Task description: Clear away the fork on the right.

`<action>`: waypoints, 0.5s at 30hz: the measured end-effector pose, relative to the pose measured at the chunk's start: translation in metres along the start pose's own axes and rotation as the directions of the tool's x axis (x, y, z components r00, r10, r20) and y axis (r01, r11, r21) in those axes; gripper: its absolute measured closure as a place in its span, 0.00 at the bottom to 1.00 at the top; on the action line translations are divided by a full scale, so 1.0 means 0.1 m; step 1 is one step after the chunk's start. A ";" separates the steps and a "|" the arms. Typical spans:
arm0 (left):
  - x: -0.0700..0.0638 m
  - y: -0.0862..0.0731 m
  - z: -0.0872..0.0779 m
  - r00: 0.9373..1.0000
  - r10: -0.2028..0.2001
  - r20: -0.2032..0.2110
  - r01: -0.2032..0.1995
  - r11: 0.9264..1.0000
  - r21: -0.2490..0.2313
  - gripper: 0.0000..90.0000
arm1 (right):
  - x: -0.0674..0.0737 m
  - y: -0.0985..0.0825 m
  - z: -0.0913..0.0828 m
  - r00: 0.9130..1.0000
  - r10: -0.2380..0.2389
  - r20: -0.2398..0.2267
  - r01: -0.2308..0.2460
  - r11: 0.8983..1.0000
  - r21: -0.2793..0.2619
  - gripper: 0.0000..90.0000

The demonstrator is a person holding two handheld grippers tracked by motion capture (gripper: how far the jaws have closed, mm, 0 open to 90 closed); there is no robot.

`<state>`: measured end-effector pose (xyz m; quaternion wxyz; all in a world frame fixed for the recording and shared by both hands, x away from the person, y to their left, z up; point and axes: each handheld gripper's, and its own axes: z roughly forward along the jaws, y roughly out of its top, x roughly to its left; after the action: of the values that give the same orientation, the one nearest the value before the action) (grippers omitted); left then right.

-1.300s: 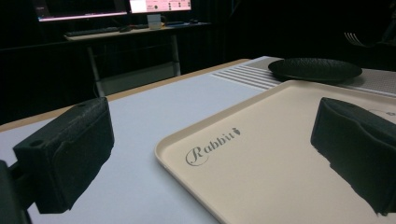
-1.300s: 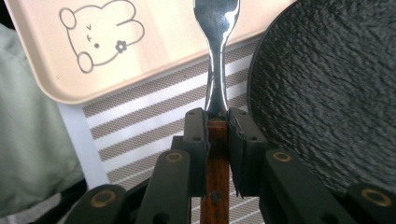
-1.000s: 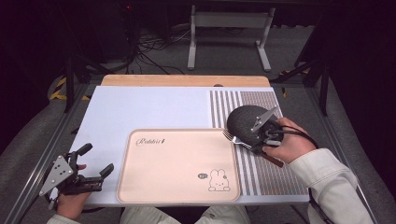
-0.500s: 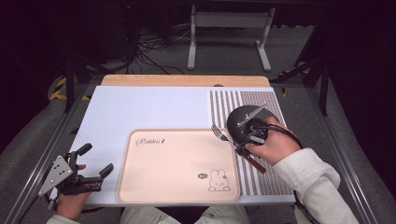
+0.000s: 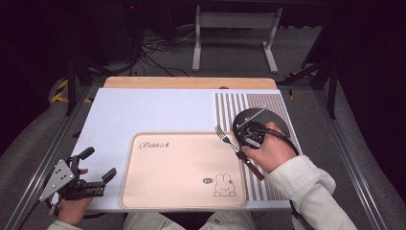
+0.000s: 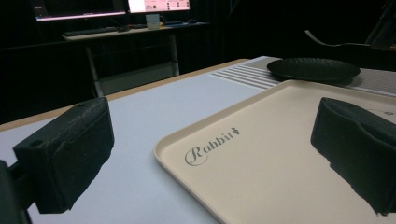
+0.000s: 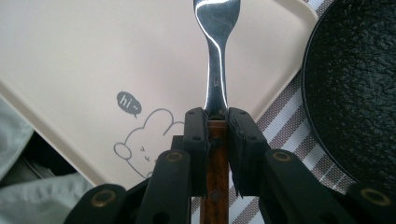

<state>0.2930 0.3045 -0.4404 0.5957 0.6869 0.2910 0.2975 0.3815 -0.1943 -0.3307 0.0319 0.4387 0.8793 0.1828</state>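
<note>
Fork sits clamped at the junction of its wooden handle and steel neck between the closed jaws of the right gripper, tines forward over the beige tray's right edge, just beside the black plate, likely for setting down. Left gripper rests wide open and empty at the surface's near corner, out of the way.

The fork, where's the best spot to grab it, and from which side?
Grab the fork by its wooden handle, just behind the shiny metal neck, as the right tool does now. The handle is straight and narrow, so the two jaws fit flat against its sides. Come from the handle end, along the fork's length; that keeps the tines free, pointing out over the tray.
</note>
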 end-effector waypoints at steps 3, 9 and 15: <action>0.00 0.00 0.00 1.000 0.003 0.002 -0.003 1.000 0.002 0.00 | 0.02 0.02 0.04 0.999 0.042 0.004 -0.042 0.999 0.005 0.87; 0.01 0.00 -0.01 1.000 0.001 0.000 -0.001 1.000 0.000 0.00 | 0.07 0.07 0.12 0.998 0.053 0.027 -0.053 0.998 0.012 0.87; 0.00 0.00 -0.01 1.000 0.000 -0.003 0.000 1.000 -0.003 0.00 | 0.10 0.10 0.20 0.995 0.089 0.053 -0.090 0.996 0.020 0.87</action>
<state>0.2925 0.3052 -0.4400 0.5962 0.6855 0.2915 0.2992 0.3876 -0.1750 -0.3447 0.0415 0.4827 0.8596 0.1626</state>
